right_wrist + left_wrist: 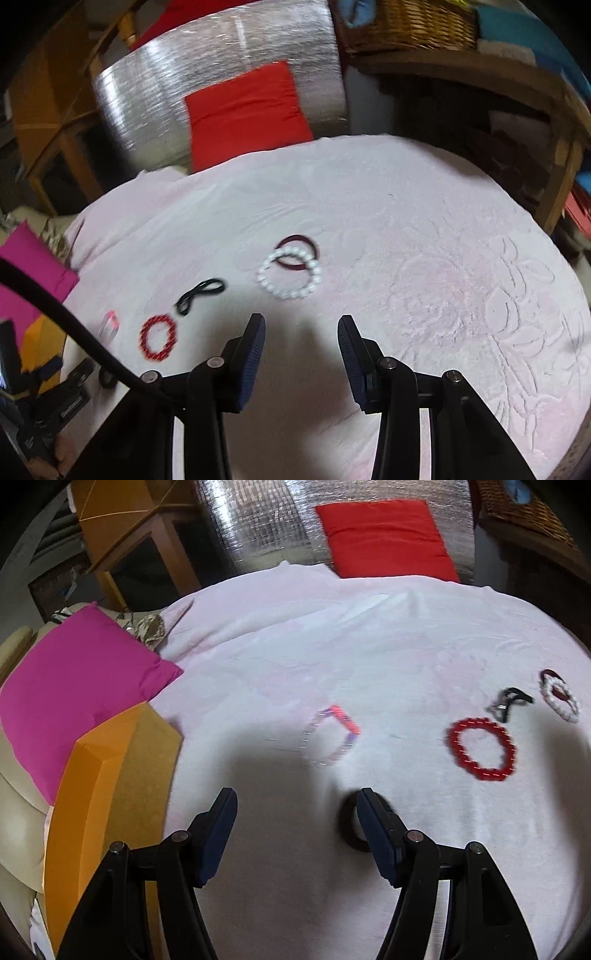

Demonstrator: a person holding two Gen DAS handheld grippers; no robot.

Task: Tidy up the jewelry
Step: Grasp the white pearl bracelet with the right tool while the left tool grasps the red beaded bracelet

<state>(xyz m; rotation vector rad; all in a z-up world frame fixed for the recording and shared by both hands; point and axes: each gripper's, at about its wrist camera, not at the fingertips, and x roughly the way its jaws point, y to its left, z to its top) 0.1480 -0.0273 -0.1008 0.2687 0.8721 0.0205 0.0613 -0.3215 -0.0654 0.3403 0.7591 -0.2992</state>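
Several pieces of jewelry lie on a pale pink bedspread (369, 635). A red bead bracelet (482, 748) (158, 336), a thin clear and pink bracelet (330, 734) (110, 324), a black clip (508, 701) (201, 290), a white pearl bracelet (560, 698) (290, 273) and a dark red bangle (299, 253) under it are spread out. A dark ring (351, 827) (107, 378) lies just behind my left gripper's right finger. My left gripper (297, 801) is open and empty. My right gripper (301, 326) is open, empty, just short of the pearl bracelet.
An orange cardboard box (110, 794) stands at the bed's left edge beside a magenta pillow (81, 679). A red cushion (384, 539) leans on a silver foil panel (221, 62) behind the bed. A wicker basket (410, 26) sits on wooden shelves at right.
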